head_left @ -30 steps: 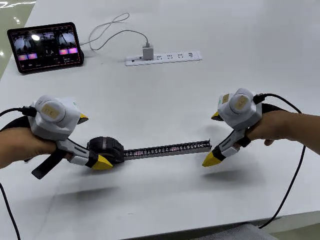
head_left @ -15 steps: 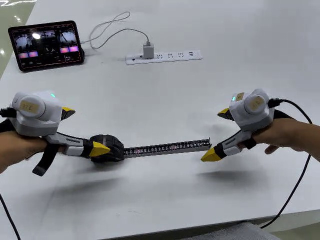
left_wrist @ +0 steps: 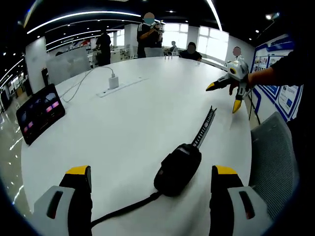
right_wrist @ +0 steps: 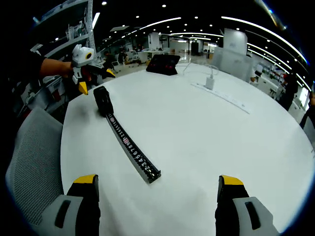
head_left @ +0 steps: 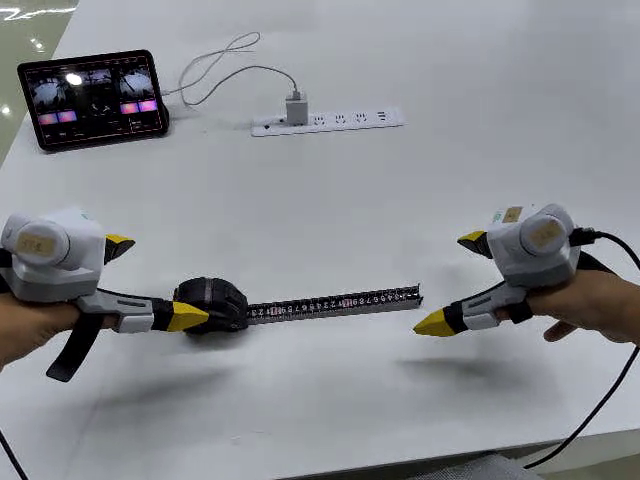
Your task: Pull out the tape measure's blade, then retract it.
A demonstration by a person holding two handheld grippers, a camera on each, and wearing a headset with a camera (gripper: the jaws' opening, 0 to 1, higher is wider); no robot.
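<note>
A black tape measure [head_left: 212, 303] lies on the white table [head_left: 330, 200], with its blade [head_left: 335, 303] drawn out to the right and lying flat. My left gripper [head_left: 152, 280] is open just left of the case, with one yellow fingertip close beside it. In the left gripper view the case [left_wrist: 178, 168] sits ahead of the spread left gripper [left_wrist: 151, 172], and nothing is gripped. My right gripper [head_left: 451, 280] is open, a short way right of the blade's end hook. In the right gripper view the blade [right_wrist: 130, 147] ends ahead of the right gripper [right_wrist: 157, 179].
A tablet [head_left: 92, 97] stands at the back left. A white power strip [head_left: 328, 119] with a plugged charger and looped cable lies behind the work. The table's front edge runs close below the grippers. A grey mesh chair [right_wrist: 29, 162] stands beside the table. People stand far behind.
Both grippers have drawn outward and a little lower: the left off the case, the right away from the blade's tip. The tape measure and its extended blade lie where they were.
</note>
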